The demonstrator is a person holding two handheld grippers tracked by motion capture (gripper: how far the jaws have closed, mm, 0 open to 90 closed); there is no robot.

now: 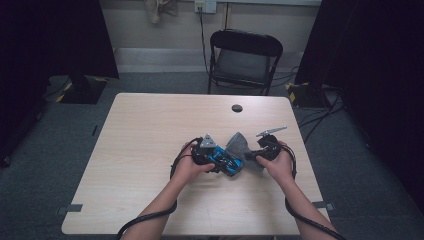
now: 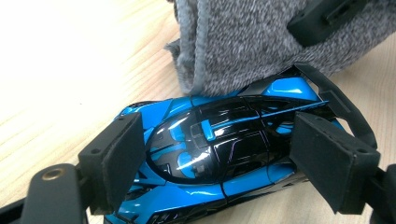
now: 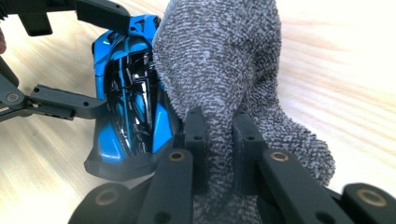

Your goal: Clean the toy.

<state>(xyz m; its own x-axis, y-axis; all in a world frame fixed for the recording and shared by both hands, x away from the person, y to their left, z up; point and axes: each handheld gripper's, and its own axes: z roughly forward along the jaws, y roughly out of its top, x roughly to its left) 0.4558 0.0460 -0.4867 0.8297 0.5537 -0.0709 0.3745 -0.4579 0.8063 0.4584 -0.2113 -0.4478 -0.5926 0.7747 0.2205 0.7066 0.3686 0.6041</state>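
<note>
Glossy blue-and-black toy car [image 2: 219,154] flat on the table, grey knitted sock [image 3: 219,70] draped over one end.

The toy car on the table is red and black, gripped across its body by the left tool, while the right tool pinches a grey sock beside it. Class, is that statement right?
One detail is wrong: the toy car is blue and black, not red and black, as the left gripper view shows. The rest stands: the left tool grips it across its body, and the right tool pinches the grey sock beside it.
</note>
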